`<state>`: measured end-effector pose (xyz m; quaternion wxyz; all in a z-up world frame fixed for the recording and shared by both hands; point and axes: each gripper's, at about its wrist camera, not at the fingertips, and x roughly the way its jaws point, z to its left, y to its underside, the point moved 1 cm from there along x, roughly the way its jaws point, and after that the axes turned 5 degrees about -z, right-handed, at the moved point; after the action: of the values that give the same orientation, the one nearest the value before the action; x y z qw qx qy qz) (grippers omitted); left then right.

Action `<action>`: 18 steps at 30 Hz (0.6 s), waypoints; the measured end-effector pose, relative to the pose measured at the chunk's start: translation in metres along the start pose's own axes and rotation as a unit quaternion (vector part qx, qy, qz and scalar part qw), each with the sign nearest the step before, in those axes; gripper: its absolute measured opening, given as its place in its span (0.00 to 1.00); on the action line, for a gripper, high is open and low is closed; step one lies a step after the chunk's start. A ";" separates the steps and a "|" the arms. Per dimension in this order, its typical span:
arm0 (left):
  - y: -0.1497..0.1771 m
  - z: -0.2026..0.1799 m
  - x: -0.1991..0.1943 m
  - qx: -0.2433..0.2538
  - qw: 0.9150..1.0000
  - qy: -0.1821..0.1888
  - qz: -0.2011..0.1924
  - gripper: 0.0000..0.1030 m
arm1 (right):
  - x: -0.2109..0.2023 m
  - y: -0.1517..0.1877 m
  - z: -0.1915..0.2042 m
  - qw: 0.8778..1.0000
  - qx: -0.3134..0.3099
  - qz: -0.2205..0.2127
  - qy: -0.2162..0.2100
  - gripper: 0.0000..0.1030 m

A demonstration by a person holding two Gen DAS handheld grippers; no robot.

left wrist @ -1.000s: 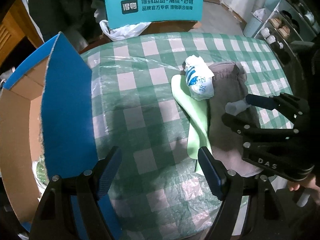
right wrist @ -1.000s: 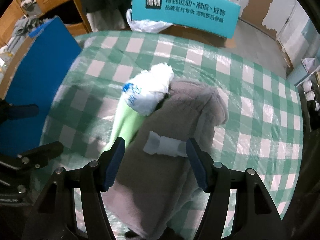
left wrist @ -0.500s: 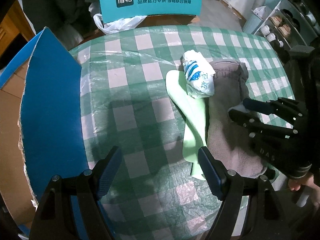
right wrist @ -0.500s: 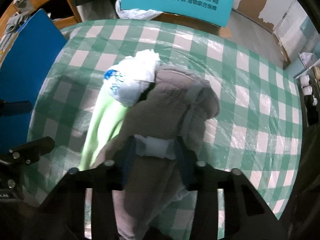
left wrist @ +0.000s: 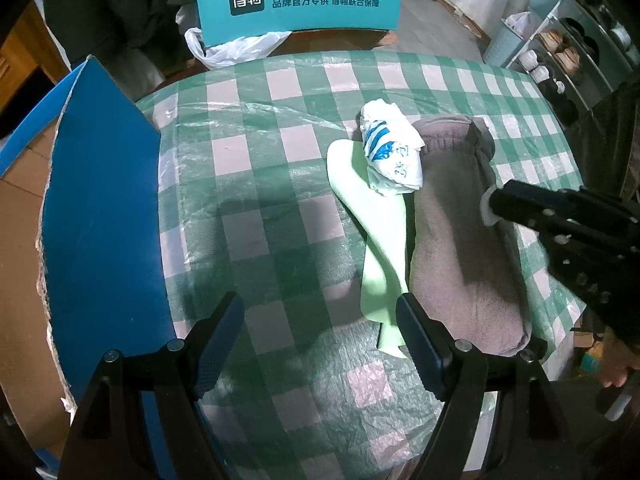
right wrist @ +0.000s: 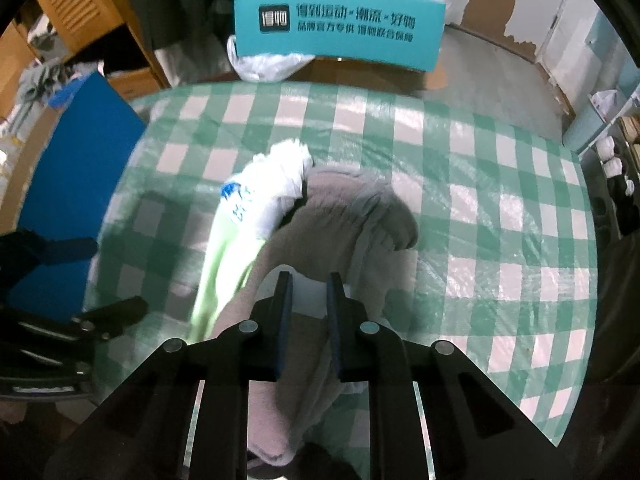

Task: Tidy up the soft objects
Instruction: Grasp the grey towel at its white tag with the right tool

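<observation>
Closing on the white label of the grey towel, the right gripper has its jaws drawn nearly together, and the pads appear to pinch the label and a little of the pile under it; in the left wrist view its black tip meets that same white tab at the towel's right edge. That grey towel lies as a long folded roll on the green-checked tablecloth, near the right side of the table, with a pale green cloth lying flat against its left flank and a white bag with blue print resting at its far end, partly on both. Well apart to the left stands a blue-lined cardboard box, which I take to be where the soft things go. Over the tablecloth, the left gripper hangs with its jaws wide and nothing between them, its right finger just over the near end of the green cloth. The main risk, as I judge it, is the thin hold: a label is a weak handle, so a lift may let the roll unfurl and drag, or slip free altogether. A trailing towel could also sweep the white bag and green cloth along, or catch on the clear plastic sheet covering the table.
</observation>
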<state>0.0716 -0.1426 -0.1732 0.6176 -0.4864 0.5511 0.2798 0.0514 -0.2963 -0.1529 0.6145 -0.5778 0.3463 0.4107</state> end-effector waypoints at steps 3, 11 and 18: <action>0.000 -0.001 -0.002 0.000 1.000 0.002 -0.001 0.77 | -0.010 -0.004 0.000 1.000 0.009 -0.010 -0.008 0.14; 0.000 -0.013 -0.009 0.009 1.000 0.008 -0.006 0.77 | -0.030 0.005 -0.008 0.999 0.029 -0.024 -0.014 0.14; 0.000 -0.030 -0.010 0.022 1.000 0.012 -0.006 0.77 | -0.049 0.020 -0.026 0.998 0.051 -0.032 -0.010 0.14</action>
<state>0.0567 -0.1676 -0.1616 0.6230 -0.4793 0.5614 0.2586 0.0136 -0.3269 -0.1197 0.6597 -0.5521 0.3419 0.3782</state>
